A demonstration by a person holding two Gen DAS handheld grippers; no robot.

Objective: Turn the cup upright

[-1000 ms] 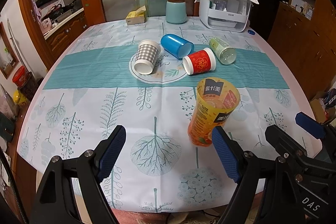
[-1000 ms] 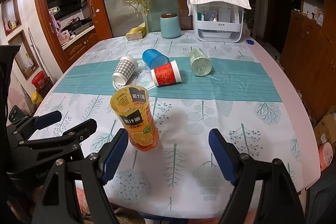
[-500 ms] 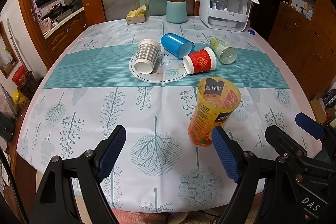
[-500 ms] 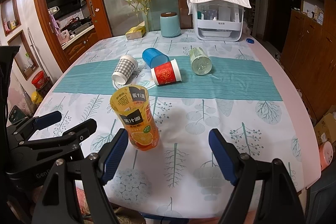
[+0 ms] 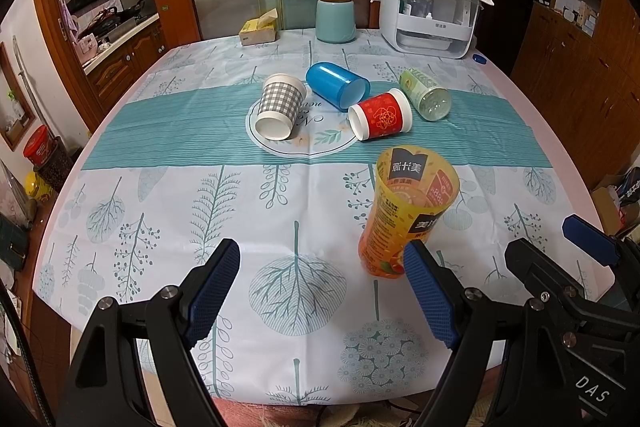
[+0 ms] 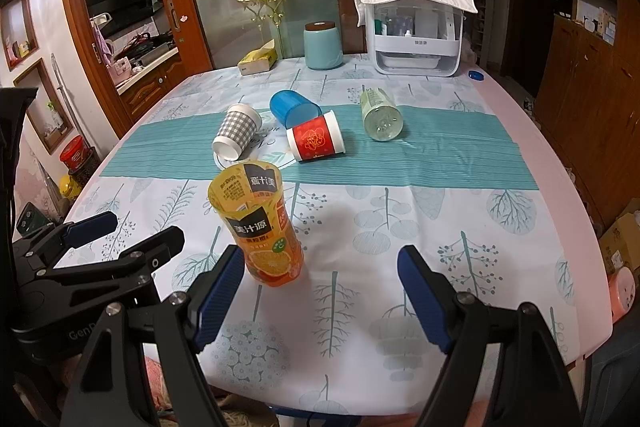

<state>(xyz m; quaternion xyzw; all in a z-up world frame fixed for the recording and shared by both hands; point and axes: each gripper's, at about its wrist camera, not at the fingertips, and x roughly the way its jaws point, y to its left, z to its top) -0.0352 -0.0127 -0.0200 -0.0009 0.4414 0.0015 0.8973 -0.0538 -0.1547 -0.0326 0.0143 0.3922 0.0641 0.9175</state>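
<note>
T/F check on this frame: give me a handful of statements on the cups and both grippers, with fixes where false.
1. The orange juice cup stands upright, mouth up. True.
2. The red cup stands upright. False: it lies on its side, beside the blue cup.
3. The left gripper is shut on the orange juice cup. False: its jaws are wide open and hold nothing; the cup stands beyond its right finger.
4. The checked cup lies on its side. True.
5. The right gripper is open and empty. True.
6. The clear green cup is stacked inside the blue cup. False: it lies apart, to the right of the red cup.
</note>
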